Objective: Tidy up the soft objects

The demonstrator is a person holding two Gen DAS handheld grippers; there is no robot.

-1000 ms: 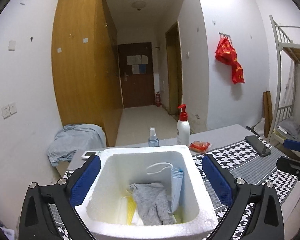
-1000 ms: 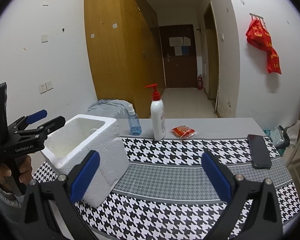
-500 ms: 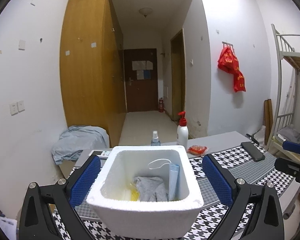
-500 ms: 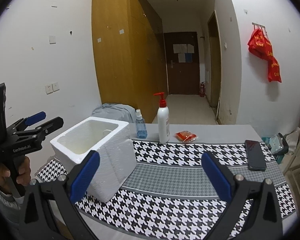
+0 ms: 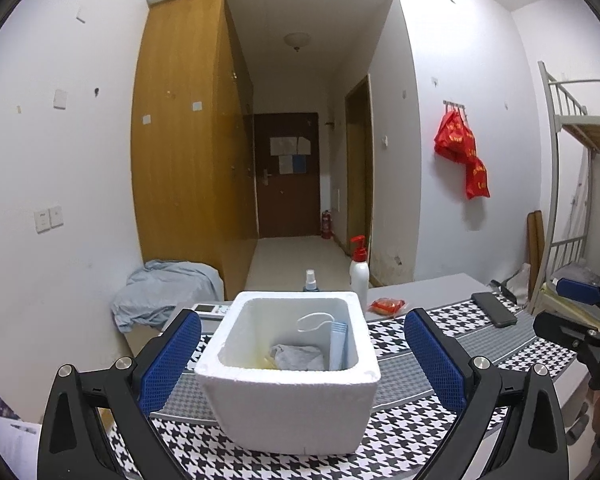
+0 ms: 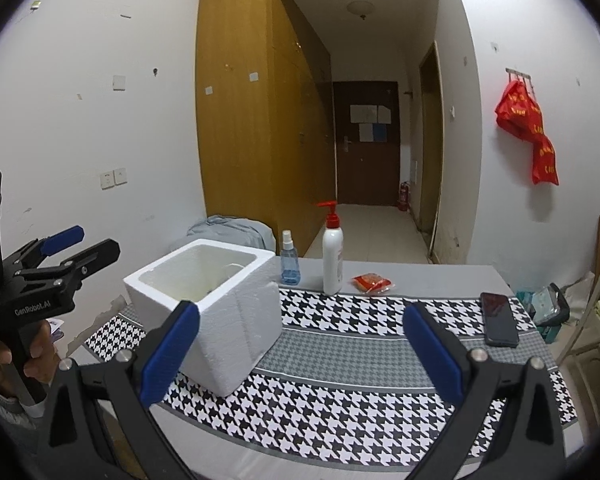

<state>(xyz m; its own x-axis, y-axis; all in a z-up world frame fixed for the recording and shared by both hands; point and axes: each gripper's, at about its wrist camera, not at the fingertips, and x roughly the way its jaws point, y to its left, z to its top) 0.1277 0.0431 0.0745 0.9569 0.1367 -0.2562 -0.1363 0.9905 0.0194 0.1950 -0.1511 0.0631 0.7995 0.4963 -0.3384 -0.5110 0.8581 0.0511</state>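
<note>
A white foam box (image 5: pixel 288 400) stands on the houndstooth table mat (image 5: pixel 412 432). Inside it lie a grey cloth (image 5: pixel 298 357), a blue face mask (image 5: pixel 338 344) leaning on the right wall and something yellow (image 5: pixel 266 362). My left gripper (image 5: pixel 300 356) is open and empty, held back from the box's near side. My right gripper (image 6: pixel 300 350) is open and empty, above the mat to the right of the box (image 6: pixel 220 312). The left gripper also shows in the right wrist view (image 6: pixel 80 248), and the right gripper shows in the left wrist view (image 5: pixel 572 304).
At the back of the table stand a white pump bottle (image 6: pixel 333 258) and a small blue spray bottle (image 6: pixel 289 264), with a red packet (image 6: pixel 371 283) beside them. A black phone (image 6: pixel 499 319) lies at the right. A remote (image 5: pixel 210 308) lies behind the box.
Both grippers have drawn back and up from the table. The box now looks smaller and farther in both views. Its contents have not moved.
</note>
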